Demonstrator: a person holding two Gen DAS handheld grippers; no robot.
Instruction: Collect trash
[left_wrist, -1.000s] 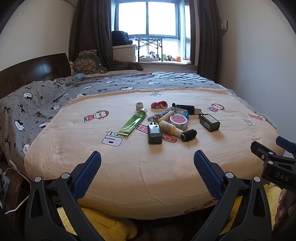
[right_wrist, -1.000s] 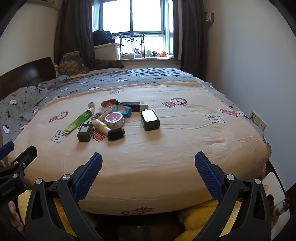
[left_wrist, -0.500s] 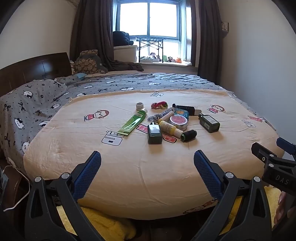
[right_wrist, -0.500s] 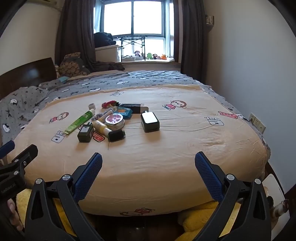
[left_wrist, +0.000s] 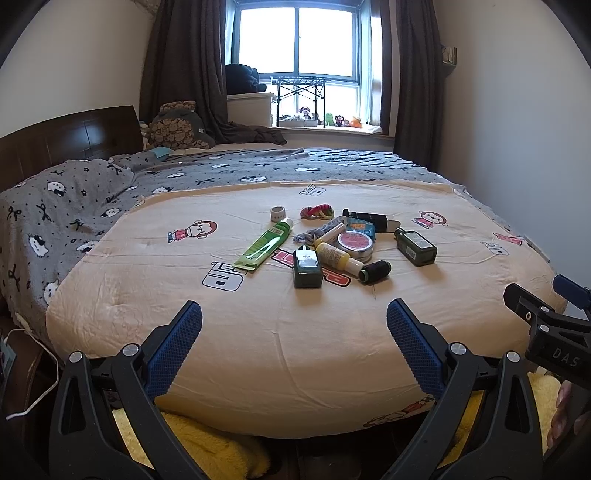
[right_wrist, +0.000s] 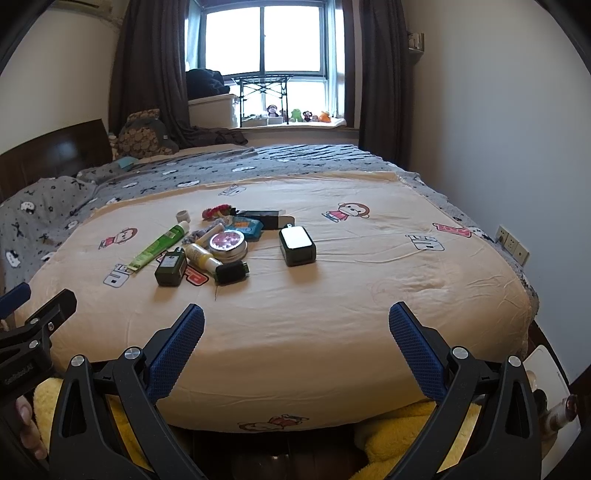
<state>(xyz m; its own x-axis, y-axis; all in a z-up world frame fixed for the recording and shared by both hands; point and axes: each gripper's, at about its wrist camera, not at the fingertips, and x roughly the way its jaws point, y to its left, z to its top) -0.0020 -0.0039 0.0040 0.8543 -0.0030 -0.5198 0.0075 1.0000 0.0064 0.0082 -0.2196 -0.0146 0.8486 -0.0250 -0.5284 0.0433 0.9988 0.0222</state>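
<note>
A heap of small items lies on the cream blanket (left_wrist: 258, 332): a green tube (left_wrist: 266, 244), two dark green bottles (left_wrist: 306, 268) (left_wrist: 415, 246), a yellow bottle (left_wrist: 338, 257), a round pink tin (left_wrist: 355, 243), a black spool (left_wrist: 374, 271), a blue packet (left_wrist: 361, 224), a black box (left_wrist: 369, 218), a tape roll (left_wrist: 278, 213) and a red-green wad (left_wrist: 317, 212). The heap also shows in the right wrist view, tube (right_wrist: 161, 244) and tin (right_wrist: 228, 243). My left gripper (left_wrist: 294, 316) and right gripper (right_wrist: 296, 318) are open and empty, short of the bed's near edge.
A grey patterned cover (left_wrist: 74, 206) lies left and behind. A dark headboard (left_wrist: 66, 140) stands at the left, a wall (right_wrist: 517, 129) on the right with sockets (right_wrist: 511, 243). A yellow fleece (left_wrist: 207, 446) hangs below the mattress. A white tray (right_wrist: 554, 406) sits on the floor at right.
Both grippers have risen slightly and stayed open; the view of the bed has shifted a little downward. Nothing on the bed has moved.
</note>
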